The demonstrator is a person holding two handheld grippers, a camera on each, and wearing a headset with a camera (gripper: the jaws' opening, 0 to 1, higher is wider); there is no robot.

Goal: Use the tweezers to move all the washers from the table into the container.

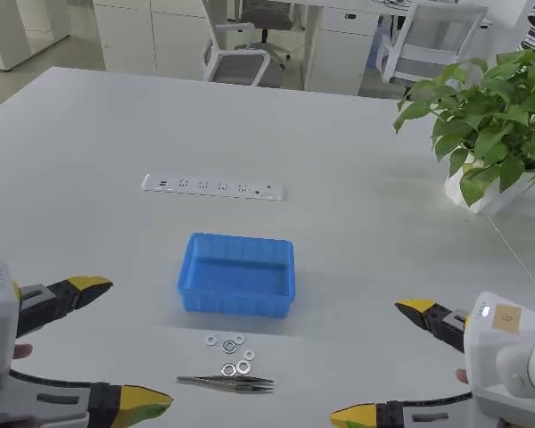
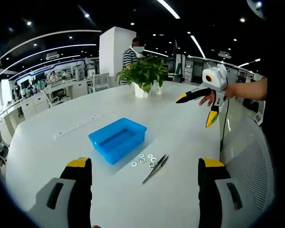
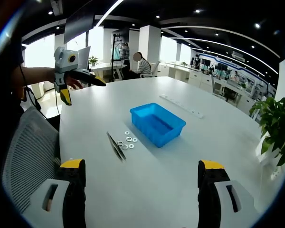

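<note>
Washers (image 1: 231, 353) lie in a loose cluster on the pale surface (image 1: 89, 152), between the blue container (image 1: 238, 275) and the tweezers (image 1: 227, 382). The tweezers rest flat just on your side of them. The container sits a little apart from the washers, open side up.

Your left tool (image 1: 141, 344) and right tool (image 1: 364, 360) hover on either side of this group. Both have their jaws spread wide and are clear of the tweezers. You have bare surface all round the container: to its left, to its right, and in the lane between the two tools.

Beyond the container a white power strip (image 1: 213, 187) lies flat, well apart. A potted plant (image 1: 490, 116) stands at the far right with its leaves over the surface. A seam or edge runs diagonally past the pot; you cannot tell which. The head view shows the far edge, with office chairs (image 1: 241, 53) behind it.

The right gripper view adds the curved edge on your side and a mesh chair back (image 3: 26, 161) just beside it. The left gripper view shows that edge from the opposite side, and your right tool held in a hand (image 2: 228, 90) above the surface. Both gripper views also take in people near the desks in the background.
</note>
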